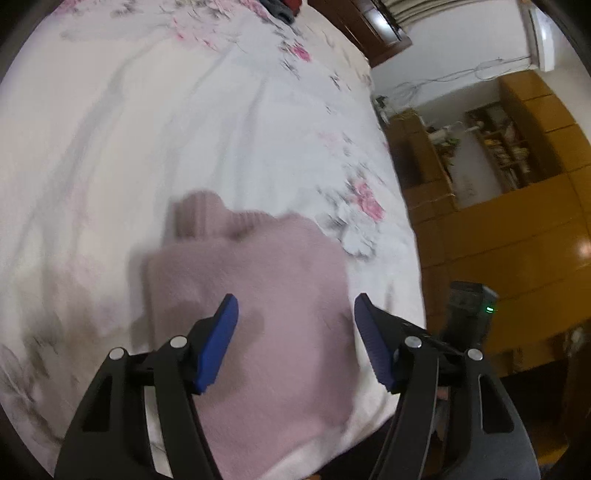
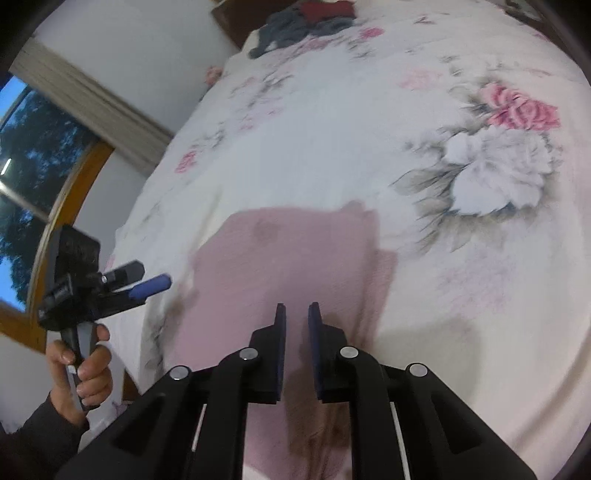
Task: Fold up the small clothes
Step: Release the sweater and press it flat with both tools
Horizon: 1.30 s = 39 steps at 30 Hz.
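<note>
A pink knitted sweater lies folded into a compact block on the flowered bedsheet, its ribbed collar pointing away from me. My left gripper hovers over the sweater's near half, jaws wide open and empty. In the right wrist view the same sweater lies flat under my right gripper. Its blue pads stand a narrow gap apart, with cloth showing through the gap and nothing clearly pinched. The left gripper shows at the sweater's left edge, held by a hand.
A pile of dark and red clothes lies at the far end of the bed. The bed's edge runs close to the sweater, with wooden cabinets beyond. A window is on the wall to the left.
</note>
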Available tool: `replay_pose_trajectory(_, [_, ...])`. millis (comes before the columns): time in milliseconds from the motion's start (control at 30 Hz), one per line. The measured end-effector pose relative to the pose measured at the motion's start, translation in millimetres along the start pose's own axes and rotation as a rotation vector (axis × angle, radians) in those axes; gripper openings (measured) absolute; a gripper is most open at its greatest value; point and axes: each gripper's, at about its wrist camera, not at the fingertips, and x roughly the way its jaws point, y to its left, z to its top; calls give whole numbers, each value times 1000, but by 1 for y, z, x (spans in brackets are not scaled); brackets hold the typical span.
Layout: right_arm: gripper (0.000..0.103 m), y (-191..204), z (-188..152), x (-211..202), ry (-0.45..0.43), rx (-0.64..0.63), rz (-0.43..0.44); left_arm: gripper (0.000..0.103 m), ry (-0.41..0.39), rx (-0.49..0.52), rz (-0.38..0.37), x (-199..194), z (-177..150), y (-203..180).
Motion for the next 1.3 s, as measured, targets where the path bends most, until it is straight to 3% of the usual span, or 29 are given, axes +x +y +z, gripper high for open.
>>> replay_pose_trajectory(67, [14, -3, -7, 13, 41, 9, -9, 64, 59, -10, 53, 20, -7, 6])
replay_pose_trajectory(100, [9, -9, -12, 25, 63, 19, -32, 64, 100, -22, 101, 35, -11, 17])
replay_pose_trajectory(133, [0, -11, -13, 31, 64, 6, -66, 62, 102, -21, 114, 40, -13, 21])
replay_pose_trajectory(233, [0, -16, -18, 29, 57, 31, -67, 61, 94, -35, 124, 37, -10, 20])
replay_pose_trajectory(400, [5, 10, -34, -5, 29, -21, -22, 63, 74, 35, 32, 10, -28, -5])
replay_pose_trajectory(567, [0, 2, -54, 20, 112, -17, -57, 62, 110, 15, 98, 30, -42, 16])
replay_pose_trajectory(667, [0, -3, -56, 31, 128, -20, -79, 62, 113, -33, 79, 28, -37, 18])
replay_pose_trajectory(867, [5, 26, -71, 4, 118, -83, -56, 62, 109, 34, 22, -1, -64, -1])
replay_pose_trajectory(1033, [0, 14, -91, 34, 196, -106, -150, 60, 185, -41, 147, 29, -86, 41])
replay_pose_trajectory(1133, [0, 12, -90, 32, 186, -83, -144, 60, 151, -73, 125, 19, -86, 41])
replay_pose_trajectory(1300, [5, 41, -97, 9, 142, -141, -114, 61, 122, -9, 34, -6, -106, 15])
